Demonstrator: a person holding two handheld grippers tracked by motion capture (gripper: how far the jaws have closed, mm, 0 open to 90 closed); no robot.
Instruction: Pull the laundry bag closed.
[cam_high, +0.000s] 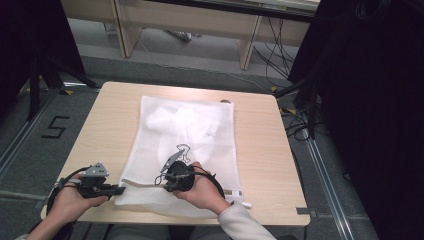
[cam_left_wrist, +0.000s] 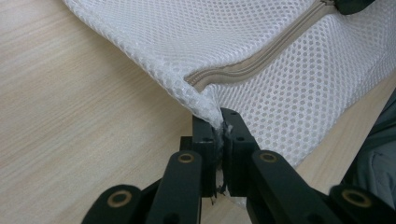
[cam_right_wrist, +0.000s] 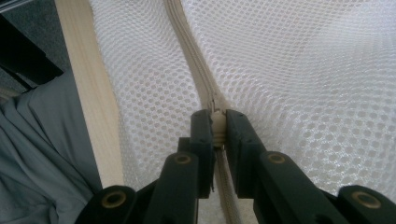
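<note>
The mesh laundry bag (cam_high: 185, 145) lies flat in the middle of the table (cam_high: 260, 150), with something white and crumpled inside it toward the far end. Its zipper (cam_right_wrist: 196, 60) runs along the edge nearest the person. The work in hand looks like moving the zipper along that edge.

The right gripper (cam_right_wrist: 217, 122) is clamped on the zipper's small pale pull tab (cam_right_wrist: 218, 126), jaws pressed tight on both sides of it. The left gripper (cam_left_wrist: 220, 126) sits at the bag's near left corner, jaws shut on a pinch of mesh right where the zipper tape ends. In the high view both hands rest low at the bag's near edge, the left gripper (cam_high: 102, 185) at the corner, the right gripper (cam_high: 177, 177) farther along the zipper.

What worries me is that tab. It is tiny and smooth, and only its tip seems to sit between the jaws; a pull at an angle to the zipper line could slip it out. The mesh beside the zipper is loose and bulges up, so it could get drawn into the slider and jam it. The left grip holds only a thin fold of netting; if that slips, the whole bag will slide toward the right gripper instead of the zipper running. A hard tug might also tear the netting at that corner.
</note>
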